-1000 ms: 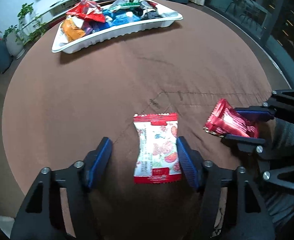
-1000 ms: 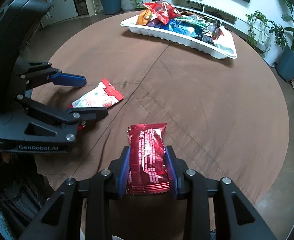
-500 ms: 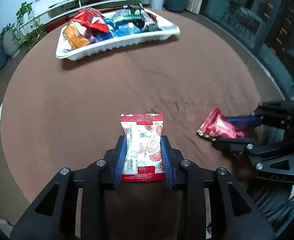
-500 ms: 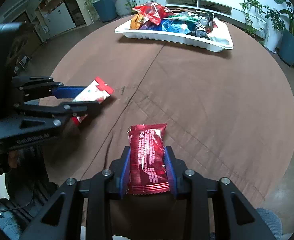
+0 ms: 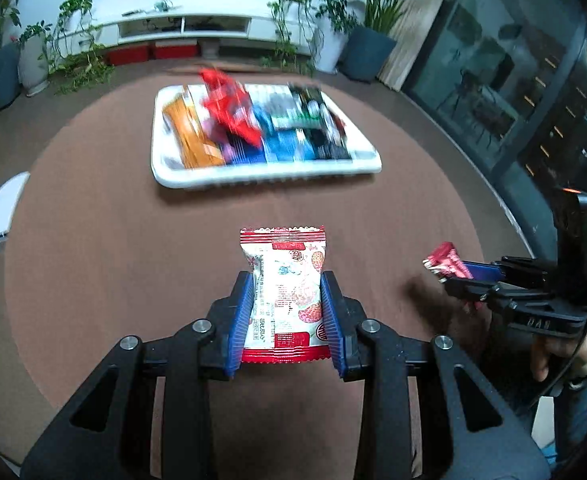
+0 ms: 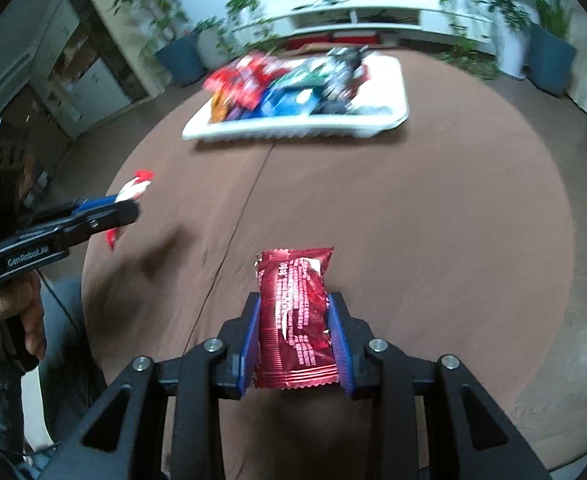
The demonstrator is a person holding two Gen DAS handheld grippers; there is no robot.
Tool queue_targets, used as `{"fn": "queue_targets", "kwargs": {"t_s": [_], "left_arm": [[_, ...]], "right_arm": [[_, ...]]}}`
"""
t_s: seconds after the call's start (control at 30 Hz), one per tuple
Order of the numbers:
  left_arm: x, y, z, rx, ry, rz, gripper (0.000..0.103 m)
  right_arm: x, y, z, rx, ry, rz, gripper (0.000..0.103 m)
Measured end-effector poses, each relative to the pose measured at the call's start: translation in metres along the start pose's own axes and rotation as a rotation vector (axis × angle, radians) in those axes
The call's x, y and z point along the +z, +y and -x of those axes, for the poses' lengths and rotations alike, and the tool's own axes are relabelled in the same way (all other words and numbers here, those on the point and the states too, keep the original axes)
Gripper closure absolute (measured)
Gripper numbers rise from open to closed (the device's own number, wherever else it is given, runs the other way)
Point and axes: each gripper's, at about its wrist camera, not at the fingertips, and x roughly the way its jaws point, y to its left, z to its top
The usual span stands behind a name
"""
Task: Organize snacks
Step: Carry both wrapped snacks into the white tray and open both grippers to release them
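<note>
Both packets have come up off the brown table since a second ago: my left gripper pinches the white-and-red packet, my right gripper the dark red packet. Remaining (I judge): carrying both to the full white tray ahead.

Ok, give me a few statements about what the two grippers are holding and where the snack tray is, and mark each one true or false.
1. The left gripper is shut on a white and red snack packet. True.
2. The right gripper is empty. False: it is shut on a dark red snack packet.
3. The white tray already holds several snacks. True.
4. The tray sits on a bare glass table. False: it sits on a brown tablecloth.
5. Both held packets are lying inside the tray. False: both are in the grippers, on the near side of the table from the tray.
</note>
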Motion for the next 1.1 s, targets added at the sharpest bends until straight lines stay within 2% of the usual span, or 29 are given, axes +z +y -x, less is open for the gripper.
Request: {"fn": "queue_targets", "kwargs": {"t_s": [0.13,0.27,0.4,0.5,0.6,0.73,0.87,1.1], "left_arm": [[0.047,0.019,0.008,0.025,-0.066,0.007,0.072],[0.095,0.035,0.01,0.047,-0.116,0.011,0.072],[0.14,0.046,0.003,0.062,-0.145,0.009,0.072],[0.164,0.053,-0.012,0.08,-0.136,0.008,0.072],[0.179,0.056,-0.032,0.083,-0.128,-0.001,0.072],[0.192,0.05,-0.068,0.089,-0.081,-0.05,0.071],[0.2,0.054,-0.111,0.096,-0.02,-0.061,0.071],[0.198,0.051,-0.155,0.119,0.015,-0.083,0.071]], "right_arm": [[0.037,-0.024,0.017,-0.031,-0.076,-0.07,0.068],[0.086,-0.029,0.024,-0.034,-0.139,-0.09,0.068],[0.137,-0.021,0.017,0.011,-0.178,-0.102,0.068],[0.169,-0.008,0.0,0.054,-0.172,-0.104,0.068],[0.198,0.011,-0.03,0.047,-0.144,-0.081,0.068],[0.219,0.018,-0.067,0.014,-0.109,-0.075,0.068],[0.229,0.017,-0.096,0.008,-0.075,-0.076,0.068],[0.228,0.016,-0.128,-0.018,-0.031,-0.072,0.068]]}}
